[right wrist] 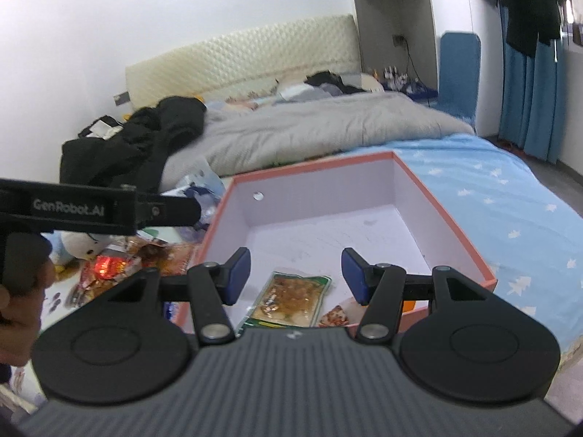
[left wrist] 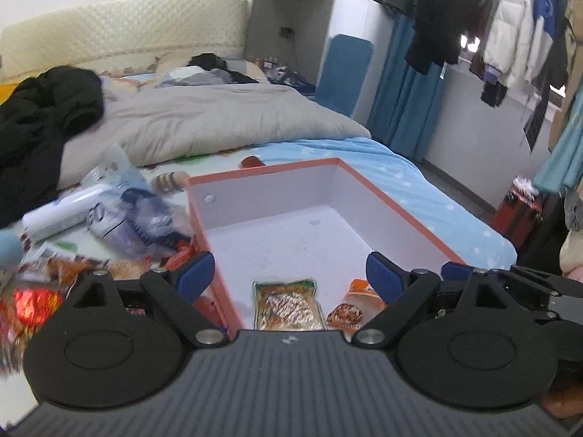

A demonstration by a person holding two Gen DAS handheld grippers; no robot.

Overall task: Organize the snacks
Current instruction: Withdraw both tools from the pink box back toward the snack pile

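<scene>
Both grippers, left [left wrist: 289, 276] and right [right wrist: 296, 276], hung with jaws apart, holding nothing.
Below lay a pink-rimmed box [right wrist: 455, 218] containing a green-edged snack packet [right wrist: 291, 300].

bed [right wrist: 492, 189] carries box [right wrist: 470, 251], quilt [right wrist: 309, 131], snacks [right wrist: 109, 269].

Daylight is entering from the window [left wrist: 470, 42] at 1 o'clock in the left wrist view, blowing out to white glare there. Overall illumination is even and moderately bright; shadows are staying soft. Motion blur is smearing the snack wrappers [left wrist: 32, 302] at 9 o'clock. Fisheye distortion is bending the headboard [right wrist: 240, 58] and walls toward frame edges; corners are vignetting dark.
</scene>
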